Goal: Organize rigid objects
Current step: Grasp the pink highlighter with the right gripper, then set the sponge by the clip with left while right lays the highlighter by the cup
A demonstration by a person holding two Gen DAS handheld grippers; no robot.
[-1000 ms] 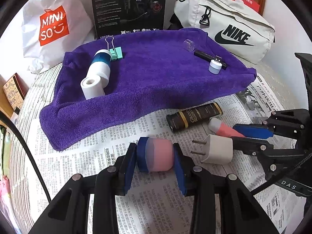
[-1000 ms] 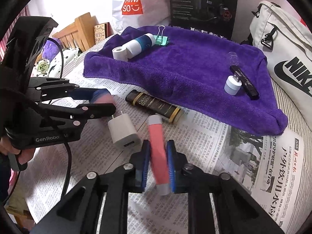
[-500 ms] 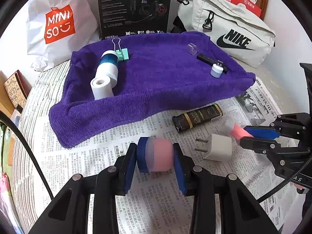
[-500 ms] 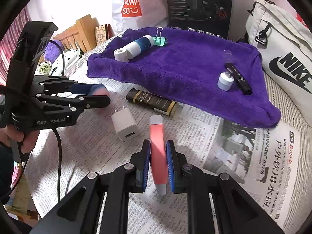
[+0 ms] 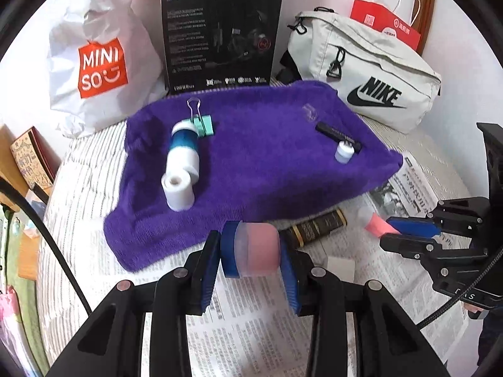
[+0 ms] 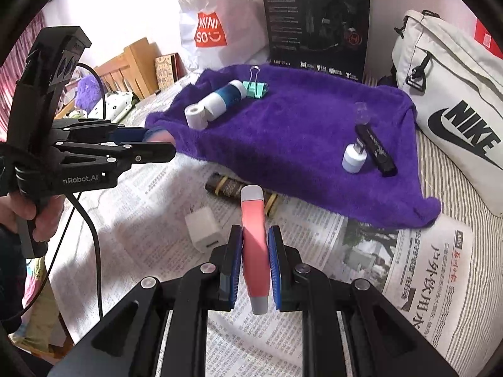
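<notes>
My left gripper (image 5: 251, 256) is shut on a pink jar with a blue lid (image 5: 251, 249), held above the newspaper near the front edge of the purple towel (image 5: 257, 144). My right gripper (image 6: 255, 251) is shut on a slim pink tube with grey ends (image 6: 254, 235); in the left wrist view that gripper (image 5: 405, 231) and the tube (image 5: 375, 223) appear at the right. On the towel lie a blue-and-white bottle (image 5: 184, 147), a white roll (image 5: 177, 191), a green binder clip (image 5: 202, 124), a black stick (image 5: 338, 133) and a small white cap (image 5: 343, 152).
A dark tube with gold bands (image 6: 229, 187) and a white charger plug (image 6: 202, 229) lie on the newspaper (image 6: 314, 330) in front of the towel. Behind stand a white shopping bag (image 5: 94, 62), a black box (image 5: 220, 31) and a grey waist bag (image 5: 364, 72).
Both grippers have risen with their loads and drawn nearer the towel. The charger plug and the dark tube now lie lower in both views.
</notes>
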